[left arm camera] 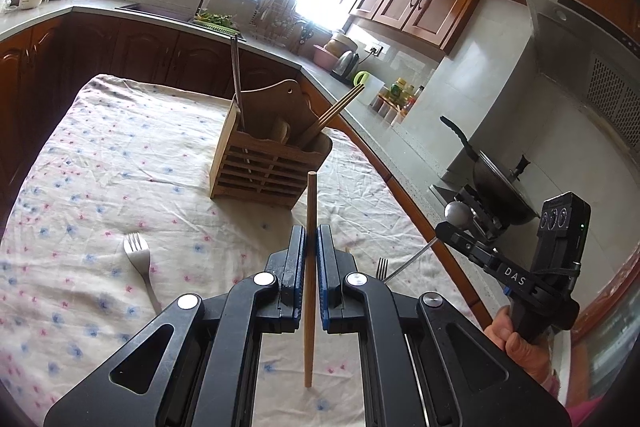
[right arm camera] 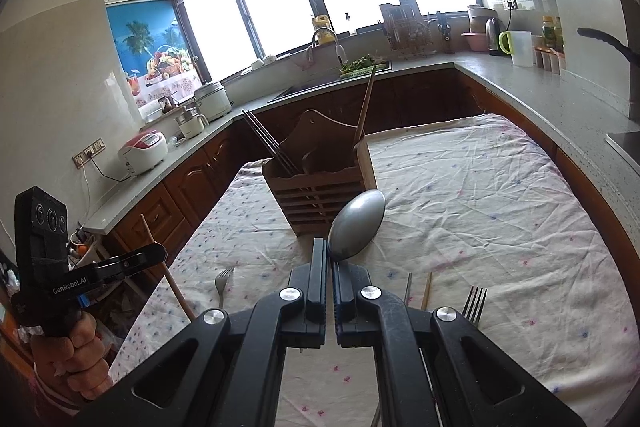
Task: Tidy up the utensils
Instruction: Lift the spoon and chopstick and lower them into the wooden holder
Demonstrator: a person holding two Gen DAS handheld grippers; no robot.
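Note:
A wooden utensil caddy (left arm camera: 269,159) stands mid-table and holds chopsticks and a metal utensil; it also shows in the right wrist view (right arm camera: 320,183). My left gripper (left arm camera: 311,233) is shut on a single wooden chopstick (left arm camera: 310,279), held upright above the cloth in front of the caddy. My right gripper (right arm camera: 329,247) is shut on a metal spoon (right arm camera: 357,225), bowl up, just before the caddy. The right gripper appears in the left wrist view (left arm camera: 452,227) at the right. A fork (left arm camera: 140,263) lies on the cloth at the left, another fork (right arm camera: 474,303) at the right.
The table wears a floral cloth (left arm camera: 120,163). A chopstick (right arm camera: 426,291) and a thin metal handle (right arm camera: 408,289) lie on the cloth near the right fork. Kitchen counters (right arm camera: 520,75) wrap around the table, with a wok (left arm camera: 500,183) on the stove at the right.

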